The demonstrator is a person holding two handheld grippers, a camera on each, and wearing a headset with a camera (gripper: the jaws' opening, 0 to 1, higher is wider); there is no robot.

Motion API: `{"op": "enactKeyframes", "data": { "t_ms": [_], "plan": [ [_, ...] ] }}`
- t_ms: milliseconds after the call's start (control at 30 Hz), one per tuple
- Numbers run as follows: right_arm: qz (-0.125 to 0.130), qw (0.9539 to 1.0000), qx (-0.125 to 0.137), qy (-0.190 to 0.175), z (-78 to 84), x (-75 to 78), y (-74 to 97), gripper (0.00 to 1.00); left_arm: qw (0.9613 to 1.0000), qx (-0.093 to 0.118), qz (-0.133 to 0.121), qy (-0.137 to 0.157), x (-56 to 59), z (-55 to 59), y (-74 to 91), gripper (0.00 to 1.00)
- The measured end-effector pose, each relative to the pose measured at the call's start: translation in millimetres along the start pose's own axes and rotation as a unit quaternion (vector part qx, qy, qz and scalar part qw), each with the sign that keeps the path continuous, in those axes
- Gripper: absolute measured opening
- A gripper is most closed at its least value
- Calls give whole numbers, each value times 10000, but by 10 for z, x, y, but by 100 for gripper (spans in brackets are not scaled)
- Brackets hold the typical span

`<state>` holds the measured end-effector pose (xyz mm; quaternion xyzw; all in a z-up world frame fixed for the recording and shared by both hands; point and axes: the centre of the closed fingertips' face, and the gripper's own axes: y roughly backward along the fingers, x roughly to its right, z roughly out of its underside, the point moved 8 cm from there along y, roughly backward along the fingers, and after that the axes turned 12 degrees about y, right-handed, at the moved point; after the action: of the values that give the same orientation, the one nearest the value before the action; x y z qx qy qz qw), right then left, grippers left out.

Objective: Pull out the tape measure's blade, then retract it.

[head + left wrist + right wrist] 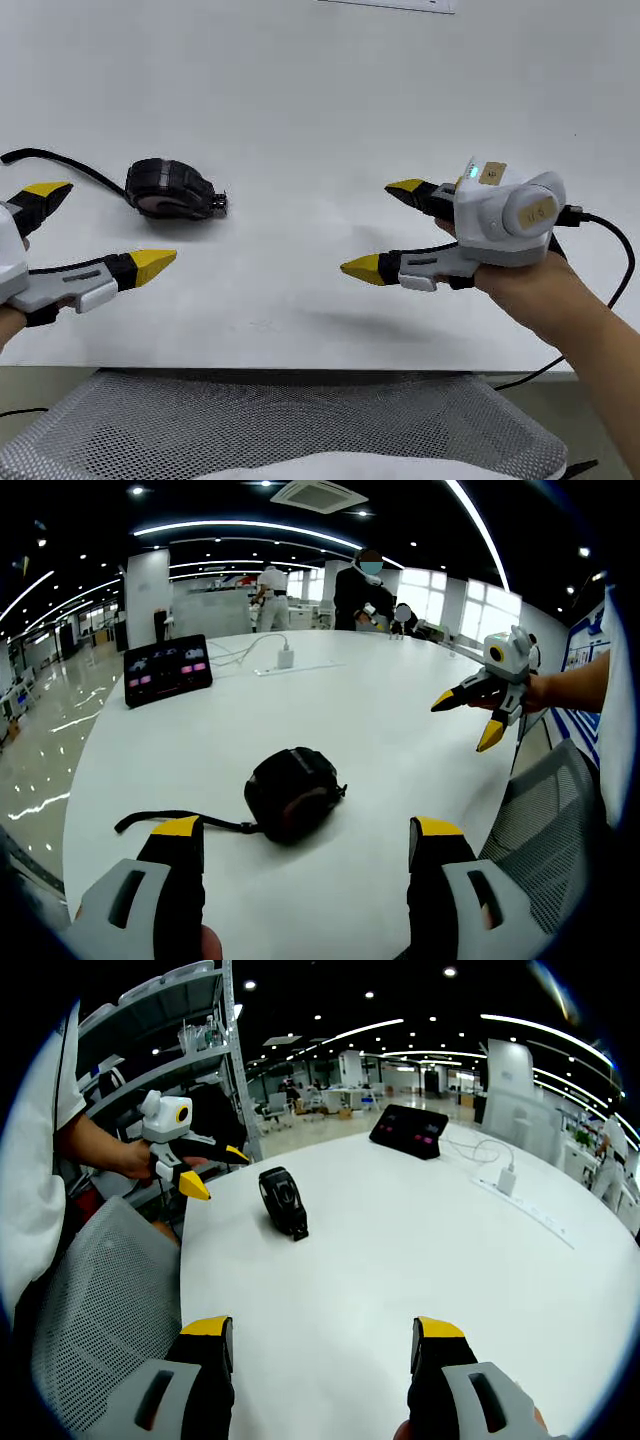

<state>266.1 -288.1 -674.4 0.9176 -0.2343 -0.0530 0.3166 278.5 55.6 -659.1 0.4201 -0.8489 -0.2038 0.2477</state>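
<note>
One tape measure (170, 190); one left gripper (118, 222), one right gripper (367, 227); one mesh chair (300, 420); one table (300, 100).

Cannot see the blade of the black, rounded tape measure (168, 189): hidden in the case, bar a small dark hook end (219, 205) at its mouth. Cannot follow its thin black wrist strap (40, 152) past the picture's edge, left of the tape measure. Cut off there too: the body of the white, yellow-tipped left gripper (118, 222). Beyond the tape measure, cannot read the icons on the dark flat tablet (167, 668). Nearer than it, grey mesh chair (300, 420) cropped below.
</note>
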Motion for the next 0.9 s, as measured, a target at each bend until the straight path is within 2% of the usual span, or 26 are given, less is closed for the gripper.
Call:
{"op": "enactKeyframes", "data": {
  "t_ms": [167, 567, 900],
  "plan": [
    [46, 10000, -37, -15, 44, -15, 74, 72, 9999, -62, 61, -146, 5, 25, 66, 81],
    [72, 9999, -134, -58, 102, -99, 254, 73, 9993, -259, 180, -214, -25, 73, 177, 81],
    [133, 9996, -206, -101, 149, -145, 389, 74, 9991, -362, 172, -141, -76, 117, 278, 87]
  ]
}}
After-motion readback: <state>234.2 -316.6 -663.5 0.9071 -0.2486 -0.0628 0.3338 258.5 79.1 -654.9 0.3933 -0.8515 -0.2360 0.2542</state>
